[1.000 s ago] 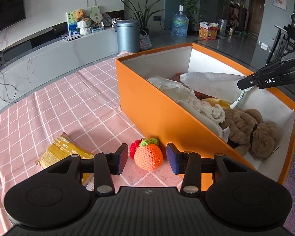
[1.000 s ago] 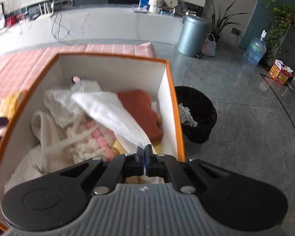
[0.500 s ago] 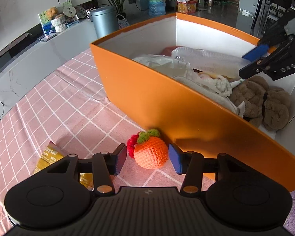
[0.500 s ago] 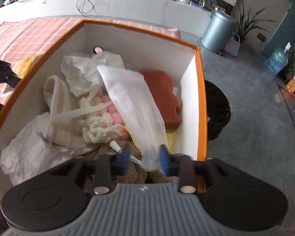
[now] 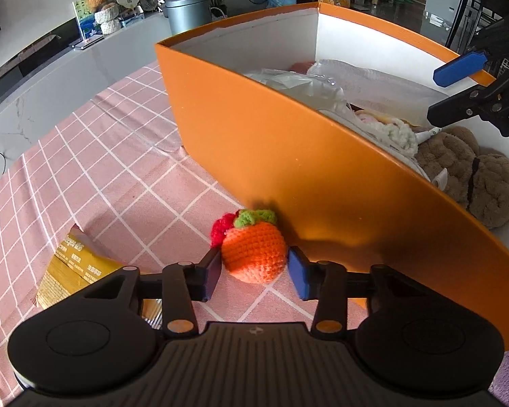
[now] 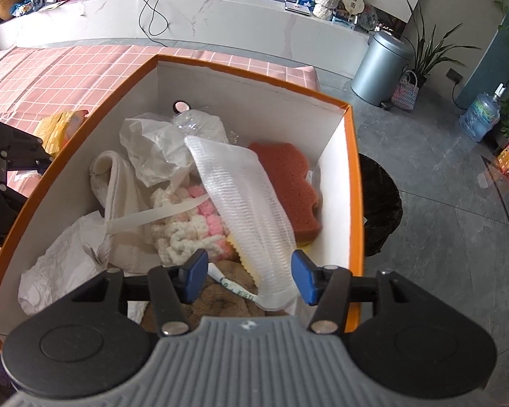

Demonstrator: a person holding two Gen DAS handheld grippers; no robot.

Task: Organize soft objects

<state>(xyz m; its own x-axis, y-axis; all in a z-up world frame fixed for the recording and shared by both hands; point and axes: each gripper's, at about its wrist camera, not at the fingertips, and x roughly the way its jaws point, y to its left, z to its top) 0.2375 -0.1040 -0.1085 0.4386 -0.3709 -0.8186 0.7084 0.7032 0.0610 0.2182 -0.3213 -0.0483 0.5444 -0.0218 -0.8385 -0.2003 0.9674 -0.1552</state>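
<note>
A crocheted orange fruit with a green top lies on the pink checked cloth against the orange box's outer wall. My left gripper is low over it. Its jaws are closing, with the fruit between the tips and the pads at its sides, not squeezing it. My right gripper hangs over the box's near end, jaws opening. The white foam net lies loose between them on the pile. The box also holds a red-brown sponge, pink-and-white knitwork and a brown plush.
A small red crocheted piece touches the fruit's far left side. A yellow packet lies on the cloth left of my left gripper. Beyond the box's right wall, a black bin stands on the grey floor.
The right jaws went from shut on the white foam net to wide apart, and the net now rests in the box. The left gripper sank toward the fruit and its jaws narrowed around it.
</note>
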